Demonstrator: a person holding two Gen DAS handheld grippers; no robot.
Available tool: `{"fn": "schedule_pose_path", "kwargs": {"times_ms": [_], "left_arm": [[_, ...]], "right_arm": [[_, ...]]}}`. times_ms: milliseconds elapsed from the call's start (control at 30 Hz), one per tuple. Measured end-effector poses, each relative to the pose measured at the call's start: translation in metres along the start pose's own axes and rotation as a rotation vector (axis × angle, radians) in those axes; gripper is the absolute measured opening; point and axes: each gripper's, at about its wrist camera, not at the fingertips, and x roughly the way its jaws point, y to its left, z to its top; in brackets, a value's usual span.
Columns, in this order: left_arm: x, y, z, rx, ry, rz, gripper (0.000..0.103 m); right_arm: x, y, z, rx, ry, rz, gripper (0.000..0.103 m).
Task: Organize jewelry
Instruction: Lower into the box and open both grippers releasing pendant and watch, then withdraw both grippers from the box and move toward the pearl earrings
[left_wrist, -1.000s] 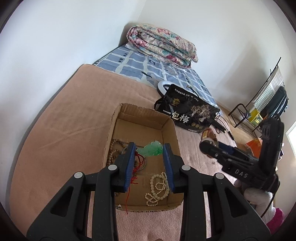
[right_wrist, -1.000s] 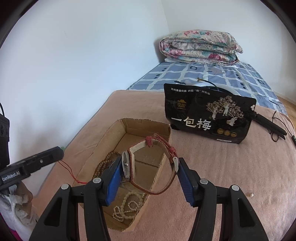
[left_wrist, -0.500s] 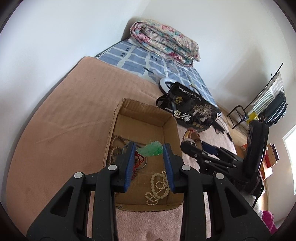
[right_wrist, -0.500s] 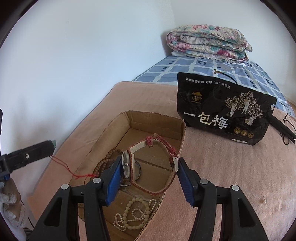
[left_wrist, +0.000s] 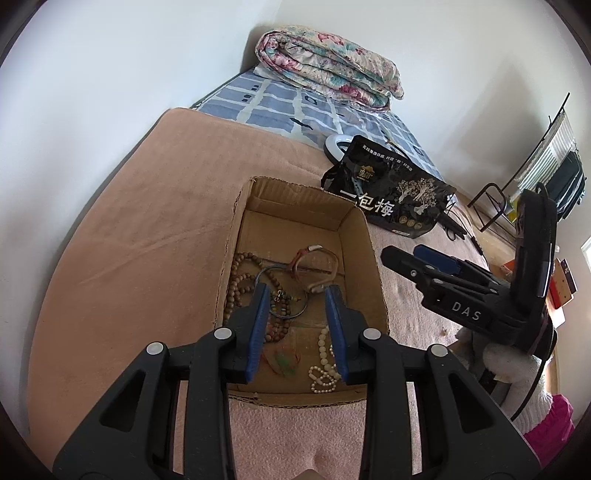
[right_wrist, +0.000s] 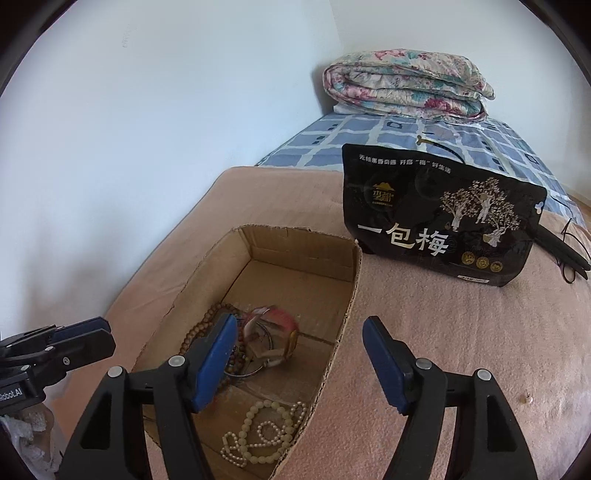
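The cardboard box (left_wrist: 369, 254) sits open on the tan blanket (left_wrist: 140, 236) of the bed, and every place here is told from that box. Inside it lie the jewelry pieces: a brown bead strand (left_wrist: 238, 284) along its left wall, a metal bangle (left_wrist: 286, 291) near the middle, a red-corded bracelet (left_wrist: 314, 267) touching the bangle toward the far wall, a white pearl necklace (right_wrist: 262, 432) in the near right corner, and a blurred green piece (left_wrist: 284, 363) near the front wall. The left gripper (left_wrist: 297, 332) hangs over the box's near end, fingers parted and holding nothing. The right gripper (right_wrist: 299, 363) straddles the box's right wall, spread wide and empty. Beyond the far right corner stands a black printed pouch (right_wrist: 439, 218).
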Motion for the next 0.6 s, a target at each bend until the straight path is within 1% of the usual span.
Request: {"fn": "schedule_pose_path", "kwargs": {"times_ms": [167, 400, 600], "left_arm": [[-0.006, -0.002, 0.000, -0.002, -0.013, -0.005, 0.031], [-0.017, -0.019, -0.004, 0.039, -0.035, 0.007, 0.031], [-0.033, -0.037, -0.009, 0.072, -0.073, 0.015, 0.031]], "right_arm": [[-0.013, -0.005, 0.002, 0.015, -0.020, -0.017, 0.073], [-0.035, -0.009, 0.000, 0.011, -0.042, -0.026, 0.073], [-0.057, -0.014, -0.003, 0.011, -0.068, -0.034, 0.073]]}}
